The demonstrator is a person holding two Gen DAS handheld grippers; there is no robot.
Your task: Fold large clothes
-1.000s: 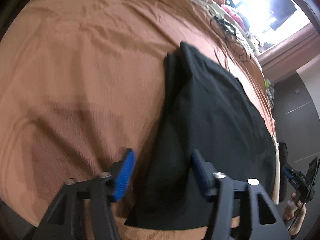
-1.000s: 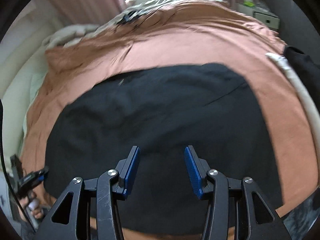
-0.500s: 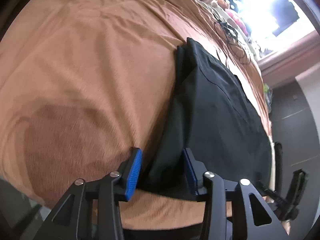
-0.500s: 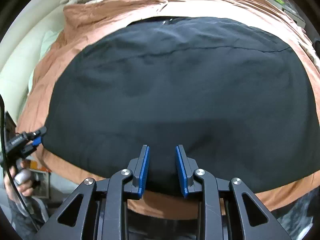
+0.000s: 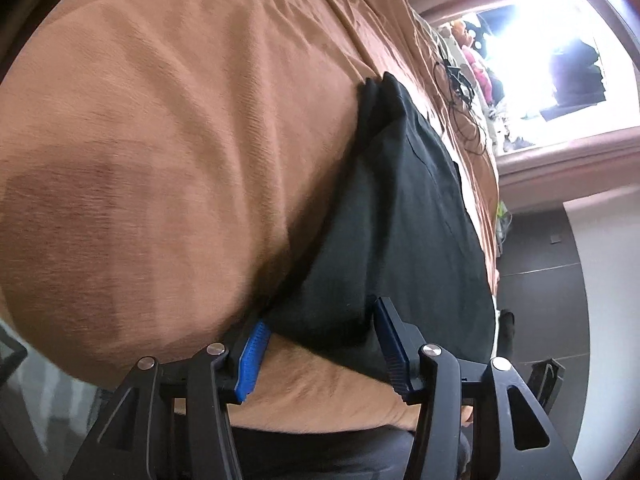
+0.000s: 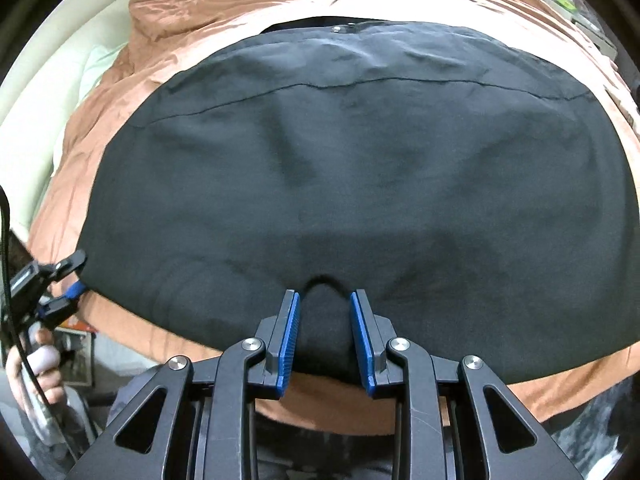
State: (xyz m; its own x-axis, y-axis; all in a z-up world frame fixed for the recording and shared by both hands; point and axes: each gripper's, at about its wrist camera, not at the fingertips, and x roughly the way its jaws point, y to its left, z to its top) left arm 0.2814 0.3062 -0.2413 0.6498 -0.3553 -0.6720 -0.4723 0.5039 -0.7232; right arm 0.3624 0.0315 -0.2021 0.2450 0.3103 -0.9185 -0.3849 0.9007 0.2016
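Observation:
A large black garment [image 6: 352,168] lies spread flat on a brown bedsheet [image 6: 132,320]; in the left wrist view the garment [image 5: 400,216] runs away along the bed. My left gripper [image 5: 320,336] is open, its blue pads on either side of the garment's near corner at the bed edge. It also shows in the right wrist view [image 6: 64,280] at the garment's left corner. My right gripper [image 6: 325,320] straddles the garment's near hem, jaws narrow, with a small bump of black cloth bunched between the pads.
The brown bedsheet [image 5: 180,160] covers the whole bed. Cables [image 5: 460,92] and soft toys lie at the far end near a bright window. A pale pillow or headboard [image 6: 52,92] borders the bed on the left. The bed edge drops off just below both grippers.
Both grippers came down to the garment's near edge. The right jaws narrowed onto the hem, raising a small fold. The left jaws narrowed, then widened around the corner.

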